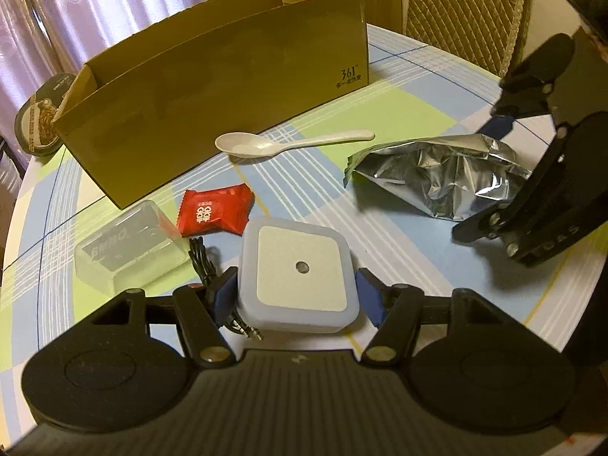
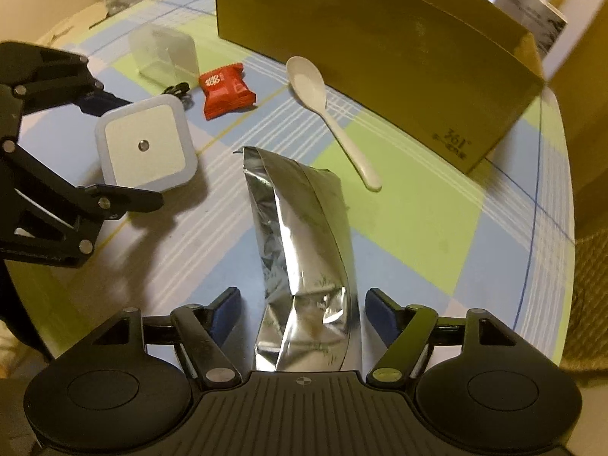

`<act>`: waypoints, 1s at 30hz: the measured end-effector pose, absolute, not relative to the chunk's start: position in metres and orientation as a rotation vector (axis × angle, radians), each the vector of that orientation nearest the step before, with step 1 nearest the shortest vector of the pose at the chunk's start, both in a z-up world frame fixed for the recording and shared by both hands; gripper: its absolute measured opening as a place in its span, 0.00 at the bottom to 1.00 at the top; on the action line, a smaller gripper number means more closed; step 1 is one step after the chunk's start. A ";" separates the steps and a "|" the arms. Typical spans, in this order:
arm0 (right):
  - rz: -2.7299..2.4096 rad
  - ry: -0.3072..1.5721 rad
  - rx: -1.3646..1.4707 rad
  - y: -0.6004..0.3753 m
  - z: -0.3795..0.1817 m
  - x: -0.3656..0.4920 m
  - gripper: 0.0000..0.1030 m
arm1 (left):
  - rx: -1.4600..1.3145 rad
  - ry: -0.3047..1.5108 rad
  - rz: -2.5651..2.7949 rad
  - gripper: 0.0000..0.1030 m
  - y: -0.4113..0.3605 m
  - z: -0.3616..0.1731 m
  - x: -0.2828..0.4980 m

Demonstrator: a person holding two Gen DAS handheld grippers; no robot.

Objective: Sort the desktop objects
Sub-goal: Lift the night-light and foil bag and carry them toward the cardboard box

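Straddling night light (image 1: 298, 279) | left gripper (image 1: 298, 296) apart | right gripper (image 2: 302, 313) apart around foil bag (image 2: 300, 250)

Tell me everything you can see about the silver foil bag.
The silver foil bag is a crinkled, shiny pouch that looks metallic, with a faint green print edge. It lies flat on the checked tablecloth, mouth end toward the white spoon. Its near end sits between the open fingers of the right gripper, which flank it without clearly pinching.

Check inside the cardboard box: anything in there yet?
Only the bare inner far wall of the cardboard box shows from the left wrist view. Its near wall hides the floor, so any contents cannot be seen; the right wrist view shows only its outside.
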State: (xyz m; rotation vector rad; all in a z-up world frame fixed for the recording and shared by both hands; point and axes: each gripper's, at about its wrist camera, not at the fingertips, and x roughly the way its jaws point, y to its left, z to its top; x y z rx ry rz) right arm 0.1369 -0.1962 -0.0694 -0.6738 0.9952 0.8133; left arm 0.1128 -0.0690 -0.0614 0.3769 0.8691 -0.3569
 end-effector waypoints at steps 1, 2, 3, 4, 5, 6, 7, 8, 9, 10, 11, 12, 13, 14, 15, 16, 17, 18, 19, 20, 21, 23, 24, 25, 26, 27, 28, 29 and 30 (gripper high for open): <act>0.815 1.000 -0.662 -0.196 -0.070 0.140 0.68 | 0.380 0.870 -0.358 0.60 -0.070 -0.062 0.113; 0.815 1.011 -0.646 -0.197 -0.070 0.143 0.68 | 0.384 0.870 -0.359 0.60 -0.070 -0.062 0.114; 0.815 1.021 -0.631 -0.198 -0.070 0.145 0.68 | 0.388 0.869 -0.359 0.60 -0.071 -0.063 0.113; 0.816 1.032 -0.615 -0.199 -0.071 0.148 0.68 | 0.391 0.868 -0.359 0.60 -0.072 -0.063 0.114; 0.816 1.043 -0.600 -0.199 -0.070 0.150 0.68 | 0.393 0.868 -0.360 0.60 -0.072 -0.063 0.114; 0.816 1.052 -0.589 -0.200 -0.070 0.151 0.68 | 0.400 0.867 -0.360 0.60 -0.073 -0.063 0.115; 0.817 1.058 -0.580 -0.200 -0.070 0.152 0.67 | 0.412 0.865 -0.361 0.60 -0.073 -0.063 0.115; 0.819 1.064 -0.572 -0.201 -0.070 0.153 0.65 | 0.426 0.864 -0.361 0.60 -0.075 -0.064 0.115; 0.822 1.069 -0.560 -0.201 -0.070 0.154 0.63 | 0.437 0.862 -0.361 0.60 -0.075 -0.064 0.115; 0.822 1.073 -0.547 -0.202 -0.069 0.154 0.58 | 0.444 0.862 -0.362 0.60 -0.076 -0.065 0.115; 0.815 1.071 -0.540 -0.203 -0.068 0.155 0.50 | 0.447 0.862 -0.364 0.60 -0.076 -0.066 0.116; 0.814 1.071 -0.536 -0.203 -0.067 0.156 0.48 | 0.450 0.862 -0.364 0.60 -0.076 -0.066 0.116; 0.814 1.074 -0.531 -0.203 -0.066 0.156 0.45 | 0.456 0.860 -0.362 0.60 -0.076 -0.066 0.116; 0.813 1.070 -0.531 -0.203 -0.065 0.155 0.43 | 0.459 0.860 -0.359 0.60 -0.076 -0.067 0.115; 0.813 1.064 -0.534 -0.203 -0.064 0.154 0.42 | 0.456 0.861 -0.358 0.59 -0.076 -0.066 0.115; 0.812 1.060 -0.534 -0.203 -0.063 0.153 0.40 | 0.450 0.862 -0.359 0.59 -0.076 -0.066 0.115; 0.809 1.056 -0.533 -0.204 -0.062 0.152 0.40 | 0.447 0.860 -0.356 0.59 -0.075 -0.065 0.114; 0.806 1.053 -0.529 -0.205 -0.061 0.151 0.40 | 0.446 0.857 -0.354 0.59 -0.075 -0.064 0.113; 0.803 1.052 -0.523 -0.206 -0.060 0.150 0.39 | 0.444 0.855 -0.354 0.59 -0.074 -0.062 0.113; 0.801 1.051 -0.515 -0.208 -0.059 0.149 0.39 | 0.437 0.855 -0.354 0.59 -0.073 -0.061 0.112; 0.799 1.051 -0.507 -0.209 -0.058 0.148 0.39 | 0.430 0.854 -0.353 0.59 -0.072 -0.059 0.112; 0.795 1.047 -0.493 -0.213 -0.054 0.146 0.39 | 0.424 0.849 -0.350 0.59 -0.070 -0.056 0.111; 0.792 1.044 -0.489 -0.214 -0.053 0.145 0.39 | 0.420 0.847 -0.349 0.59 -0.070 -0.054 0.110; 0.788 1.041 -0.485 -0.215 -0.051 0.144 0.39 | 0.416 0.845 -0.348 0.59 -0.069 -0.053 0.109; 0.785 1.038 -0.481 -0.217 -0.049 0.143 0.39 | 0.414 0.842 -0.346 0.59 -0.069 -0.051 0.108; 0.781 1.034 -0.477 -0.218 -0.047 0.142 0.39 | 0.413 0.840 -0.345 0.59 -0.069 -0.050 0.107; 0.778 1.032 -0.474 -0.219 -0.045 0.141 0.39 | 0.411 0.838 -0.344 0.59 -0.070 -0.049 0.106; 0.776 1.029 -0.471 -0.220 -0.043 0.140 0.39 | 0.407 0.837 -0.344 0.59 -0.069 -0.048 0.105; 0.774 1.027 -0.469 -0.221 -0.042 0.139 0.39 | 0.402 0.838 -0.345 0.59 -0.070 -0.047 0.104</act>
